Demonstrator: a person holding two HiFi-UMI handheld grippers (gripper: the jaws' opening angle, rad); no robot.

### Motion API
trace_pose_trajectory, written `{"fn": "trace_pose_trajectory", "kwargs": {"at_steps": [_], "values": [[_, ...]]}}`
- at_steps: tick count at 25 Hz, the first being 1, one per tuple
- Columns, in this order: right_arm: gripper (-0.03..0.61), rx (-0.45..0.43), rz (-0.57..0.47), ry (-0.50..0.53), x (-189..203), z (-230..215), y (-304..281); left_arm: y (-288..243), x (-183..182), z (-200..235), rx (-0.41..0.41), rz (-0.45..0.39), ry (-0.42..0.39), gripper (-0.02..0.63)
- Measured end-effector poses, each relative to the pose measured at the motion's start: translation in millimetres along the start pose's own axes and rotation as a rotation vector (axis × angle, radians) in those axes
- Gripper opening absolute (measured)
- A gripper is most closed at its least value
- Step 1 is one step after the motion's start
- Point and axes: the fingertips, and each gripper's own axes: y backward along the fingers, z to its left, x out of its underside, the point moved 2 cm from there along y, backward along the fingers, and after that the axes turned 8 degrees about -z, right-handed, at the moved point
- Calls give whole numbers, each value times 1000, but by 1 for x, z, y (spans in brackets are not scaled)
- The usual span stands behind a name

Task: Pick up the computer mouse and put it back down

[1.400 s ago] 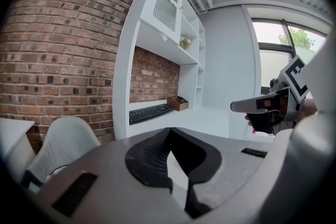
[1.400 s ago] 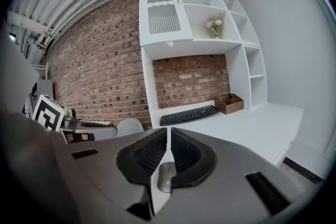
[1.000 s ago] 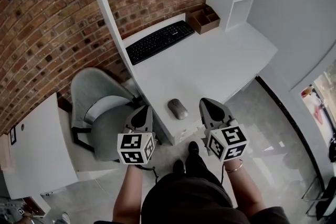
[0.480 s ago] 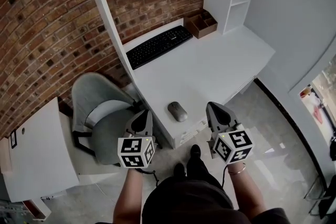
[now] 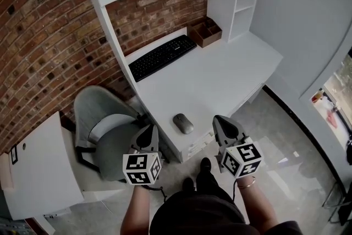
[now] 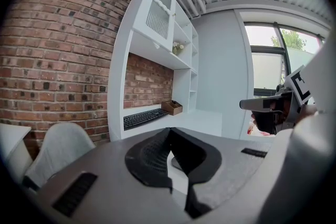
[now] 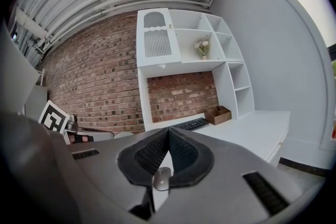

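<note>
A grey computer mouse lies near the front edge of the white desk. It also shows in the right gripper view, low in the gap behind the pads. My left gripper hovers off the desk's left front corner, over the chair, with its jaws shut and empty. My right gripper hangs just off the front edge, right of the mouse, also shut on nothing. Neither gripper touches the mouse.
A black keyboard lies at the back of the desk by the brick wall. A brown wooden organiser stands beside white shelves. A grey chair sits left of the desk, with a white table further left.
The head view has tilted up, showing more of the upper shelves. The right gripper has drifted slightly. Both grippers stay shut in front of the desk and the mouse has not moved.
</note>
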Motion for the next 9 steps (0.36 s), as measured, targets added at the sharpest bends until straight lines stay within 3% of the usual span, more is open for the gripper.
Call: {"fn": "trace_pose_trajectory", "kwargs": {"at_steps": [9], "values": [[5, -10, -14, 6, -3, 3, 3, 1, -3, -2, 9, -7, -3, 9]]}}
